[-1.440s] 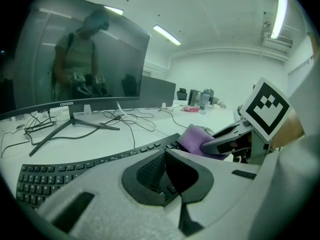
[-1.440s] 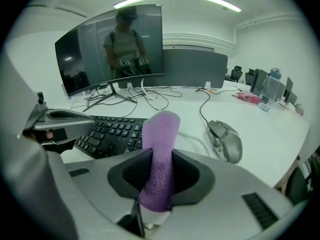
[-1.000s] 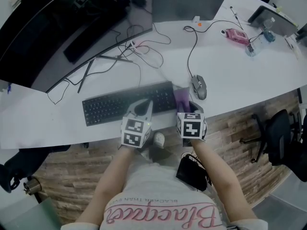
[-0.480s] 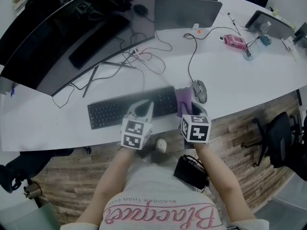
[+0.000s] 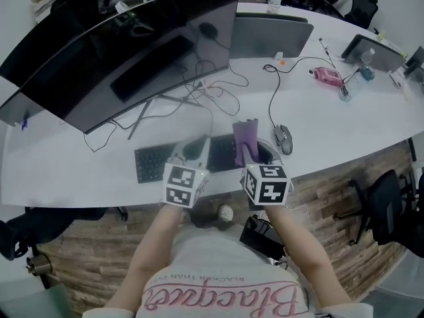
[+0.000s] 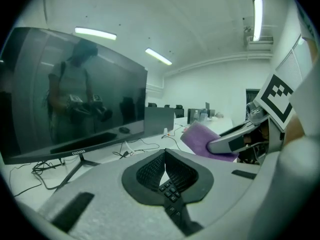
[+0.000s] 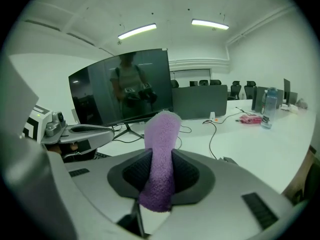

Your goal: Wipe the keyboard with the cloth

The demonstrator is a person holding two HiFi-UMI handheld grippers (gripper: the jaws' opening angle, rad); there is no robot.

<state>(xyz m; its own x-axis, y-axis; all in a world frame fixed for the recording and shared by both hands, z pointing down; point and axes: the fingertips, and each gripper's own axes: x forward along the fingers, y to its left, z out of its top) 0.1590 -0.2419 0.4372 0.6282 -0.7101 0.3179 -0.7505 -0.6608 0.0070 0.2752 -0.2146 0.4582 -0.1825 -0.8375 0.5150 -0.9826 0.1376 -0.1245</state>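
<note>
Cloth (image 7: 163, 129), fuzzy purple (upright strip), pinched by right gripper (image 7: 160, 170); left gripper (image 6: 165, 157) ribbed jaws pressed together.

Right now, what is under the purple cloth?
In the head view, the keyboard lies beneath the cloth, which the right hand-held gripper clamps upright. The keyboard's left keys show. The part below the cloth and that gripper is covered.
</note>
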